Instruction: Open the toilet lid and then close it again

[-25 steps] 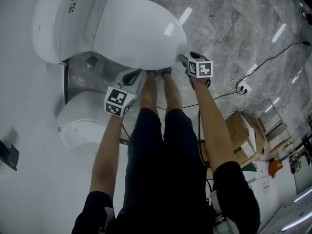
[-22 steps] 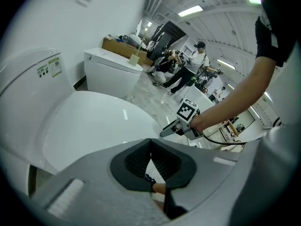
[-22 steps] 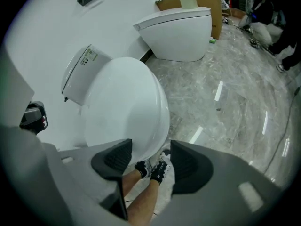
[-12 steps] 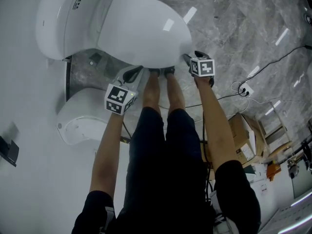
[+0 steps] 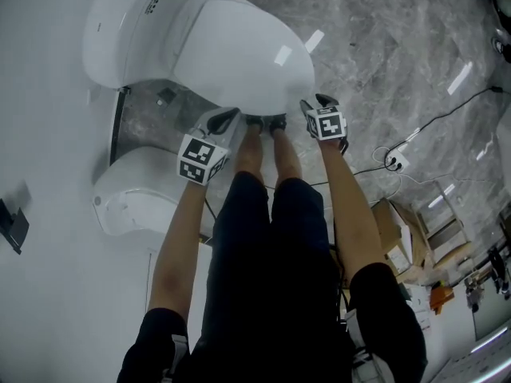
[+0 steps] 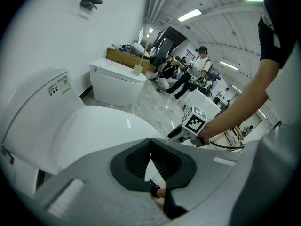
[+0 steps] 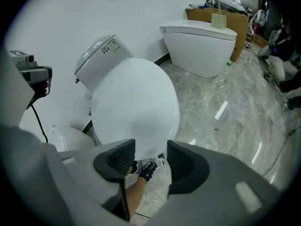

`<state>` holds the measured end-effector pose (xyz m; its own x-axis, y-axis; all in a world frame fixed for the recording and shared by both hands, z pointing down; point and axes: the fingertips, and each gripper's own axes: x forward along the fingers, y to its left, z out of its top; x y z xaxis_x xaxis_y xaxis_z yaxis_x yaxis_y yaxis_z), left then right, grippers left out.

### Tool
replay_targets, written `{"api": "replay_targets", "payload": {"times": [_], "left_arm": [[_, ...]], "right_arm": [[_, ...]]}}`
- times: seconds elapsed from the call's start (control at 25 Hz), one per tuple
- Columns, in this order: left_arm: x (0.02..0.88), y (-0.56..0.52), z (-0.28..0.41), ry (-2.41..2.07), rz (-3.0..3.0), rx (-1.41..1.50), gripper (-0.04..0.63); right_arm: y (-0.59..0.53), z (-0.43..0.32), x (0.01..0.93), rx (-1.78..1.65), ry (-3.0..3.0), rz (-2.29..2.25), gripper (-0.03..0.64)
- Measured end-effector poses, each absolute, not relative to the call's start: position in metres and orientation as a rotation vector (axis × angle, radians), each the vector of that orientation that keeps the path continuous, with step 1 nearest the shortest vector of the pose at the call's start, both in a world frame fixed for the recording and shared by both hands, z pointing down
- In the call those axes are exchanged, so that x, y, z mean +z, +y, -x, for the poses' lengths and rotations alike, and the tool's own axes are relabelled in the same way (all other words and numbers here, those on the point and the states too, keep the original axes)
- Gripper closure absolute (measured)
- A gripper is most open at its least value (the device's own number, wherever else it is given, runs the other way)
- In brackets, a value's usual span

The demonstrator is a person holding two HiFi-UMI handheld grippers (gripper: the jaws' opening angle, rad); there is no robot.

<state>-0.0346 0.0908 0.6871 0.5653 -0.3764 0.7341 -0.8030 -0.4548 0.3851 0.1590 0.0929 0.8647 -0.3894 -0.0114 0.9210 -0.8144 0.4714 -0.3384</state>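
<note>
Left gripper (image 5: 226, 118): your jaws are closed tip to tip, holding nothing.
Right gripper (image 5: 315, 103): your jaws stand apart, just narrowing, clamping nothing.
Toilet lid (image 5: 239, 54): lowered; front rim just beside both grippers.

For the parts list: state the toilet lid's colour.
The lid is plain glossy white; it shows best in the right gripper view.

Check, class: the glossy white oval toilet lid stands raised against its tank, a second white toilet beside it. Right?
Wrong: the glossy white oval toilet lid lies closed, as the right gripper view shows; the second white toilet is beside it.
</note>
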Motion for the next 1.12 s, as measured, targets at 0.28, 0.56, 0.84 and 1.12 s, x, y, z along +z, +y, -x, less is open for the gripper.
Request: {"api": "replay_targets", "payload": {"times": [0.28, 0.56, 0.84, 1.12], "left_arm": [[0.64, 0.095, 0.036, -0.995, -2.085, 0.704, 0.584], [0.599, 0.105, 0.046, -1.088, -2.086, 0.656, 0.584], [0.558, 0.147, 0.059, -1.134, -2.106, 0.666, 0.584], [0.503, 0.172, 0.069, -1.22, -2.11, 0.568, 0.584]], "right_arm": [[0.075, -0.14, 0.769, 0.871, -1.973, -0.676, 0.477], [0.07, -0.131, 0.694, 0.758, -2.065, -0.661, 0.527], [0.102, -0.123, 0.611, 0.636, -2.18, -0.585, 0.614], [0.116, -0.104, 0.5, 0.498, -2.387, -0.565, 0.614]]}}
